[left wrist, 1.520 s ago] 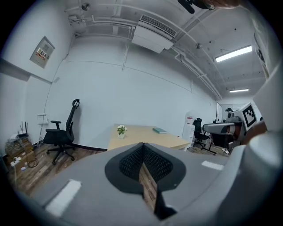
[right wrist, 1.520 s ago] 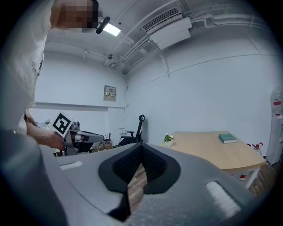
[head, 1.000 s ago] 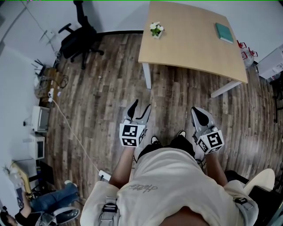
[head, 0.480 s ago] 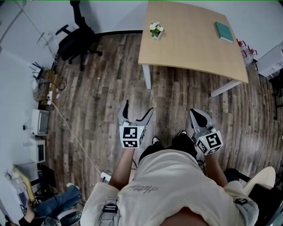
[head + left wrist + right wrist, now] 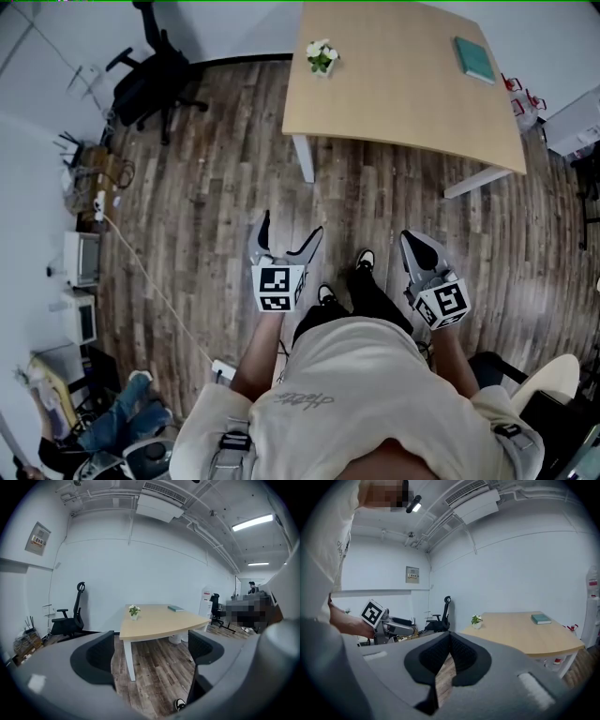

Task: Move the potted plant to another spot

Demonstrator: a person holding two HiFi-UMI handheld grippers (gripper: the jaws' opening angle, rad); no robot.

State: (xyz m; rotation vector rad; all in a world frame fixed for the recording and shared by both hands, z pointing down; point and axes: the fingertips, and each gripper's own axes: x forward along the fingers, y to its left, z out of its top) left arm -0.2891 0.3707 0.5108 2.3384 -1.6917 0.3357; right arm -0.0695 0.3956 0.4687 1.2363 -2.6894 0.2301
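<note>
The potted plant (image 5: pixel 321 56), white flowers in a small pale pot, stands near the far left corner of the light wooden table (image 5: pixel 403 84). It also shows in the left gripper view (image 5: pixel 134 611) and the right gripper view (image 5: pixel 476 619). Both grippers are held over the floor, well short of the table. My left gripper (image 5: pixel 291 230) is open: its jaws have just been opening, and only floor shows between them (image 5: pixel 152 649). My right gripper (image 5: pixel 411 242) is shut, its pads meeting with nothing held (image 5: pixel 450 652).
A teal book (image 5: pixel 474 59) lies on the table's far right. A black office chair (image 5: pixel 150 80) stands at the back left. Boxes and a cable (image 5: pixel 141 262) line the left wall, where a person's legs (image 5: pixel 108 427) show. Red-and-white items (image 5: pixel 523 103) sit right of the table.
The left jaws have spread from a narrow gap to wide apart. The person has stepped forward, one shoe now ahead, and the table has shifted up and left in the head view.
</note>
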